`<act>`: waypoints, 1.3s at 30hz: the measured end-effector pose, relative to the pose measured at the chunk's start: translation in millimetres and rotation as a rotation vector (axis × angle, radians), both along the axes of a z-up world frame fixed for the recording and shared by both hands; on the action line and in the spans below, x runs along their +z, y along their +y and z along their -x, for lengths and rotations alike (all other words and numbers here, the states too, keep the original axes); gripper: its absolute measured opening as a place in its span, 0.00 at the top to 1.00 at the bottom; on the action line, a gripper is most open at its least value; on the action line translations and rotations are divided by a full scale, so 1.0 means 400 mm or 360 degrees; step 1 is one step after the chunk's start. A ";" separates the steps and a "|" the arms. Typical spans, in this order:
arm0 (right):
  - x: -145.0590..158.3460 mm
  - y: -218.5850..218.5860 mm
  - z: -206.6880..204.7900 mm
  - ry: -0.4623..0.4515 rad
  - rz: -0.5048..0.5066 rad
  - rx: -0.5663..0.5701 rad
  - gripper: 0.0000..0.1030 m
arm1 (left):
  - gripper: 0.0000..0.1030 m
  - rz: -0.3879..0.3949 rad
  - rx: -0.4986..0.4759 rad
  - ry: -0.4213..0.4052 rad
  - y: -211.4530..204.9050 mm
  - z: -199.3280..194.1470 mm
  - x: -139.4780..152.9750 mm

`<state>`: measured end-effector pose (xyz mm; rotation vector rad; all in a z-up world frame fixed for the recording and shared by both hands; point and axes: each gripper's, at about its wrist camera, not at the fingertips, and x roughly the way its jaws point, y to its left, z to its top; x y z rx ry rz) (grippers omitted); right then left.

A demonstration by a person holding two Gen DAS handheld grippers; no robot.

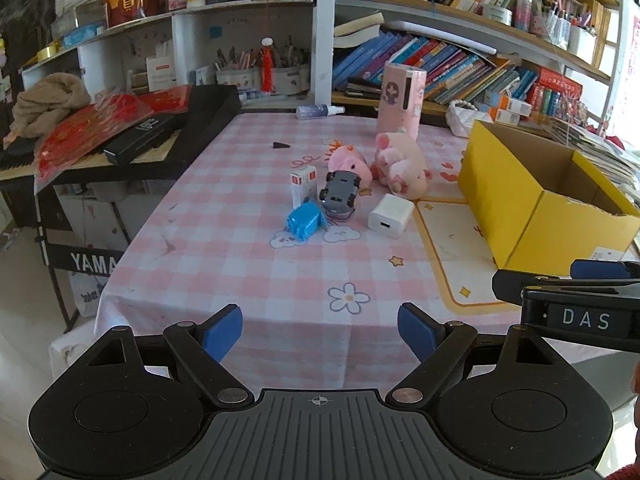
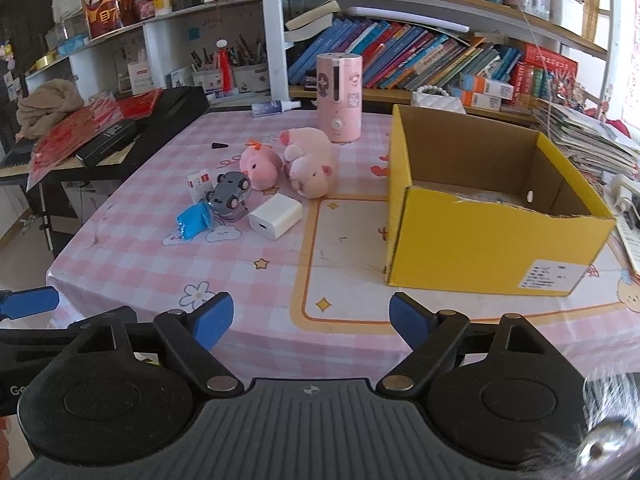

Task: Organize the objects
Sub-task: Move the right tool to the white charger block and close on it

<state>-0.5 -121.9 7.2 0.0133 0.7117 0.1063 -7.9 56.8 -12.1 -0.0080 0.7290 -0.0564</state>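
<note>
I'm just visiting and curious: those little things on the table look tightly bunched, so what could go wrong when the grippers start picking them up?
The grey toy car lies upside down against the blue packet and the small red-and-white carton, so grabbing one may knock another. The white charger looks smooth and blocky and might slip. The yellow box has a torn front rim that could catch items going in.

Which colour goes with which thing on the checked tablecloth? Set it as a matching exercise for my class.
Things:
1. cardboard box
2. toy car
3. charger block
4. crumpled packet

Colours:
a. white
b. blue
c. yellow
d. grey

Pairs: 1-c, 2-d, 3-a, 4-b
</note>
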 end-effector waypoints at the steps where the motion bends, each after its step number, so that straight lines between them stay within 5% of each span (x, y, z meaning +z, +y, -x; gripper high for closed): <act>1: -0.002 0.002 -0.006 0.0000 -0.0001 0.0008 0.17 | 0.16 -0.0003 0.0005 0.0000 0.001 -0.005 -0.001; 20: -0.016 0.046 -0.267 0.0044 -0.0023 0.0176 0.24 | 0.17 -0.0025 0.0144 0.0047 0.029 -0.202 -0.025; 39: -0.128 0.099 -0.532 0.0330 0.0068 0.0348 0.24 | 0.17 -0.0037 0.0331 0.0205 0.060 -0.369 -0.070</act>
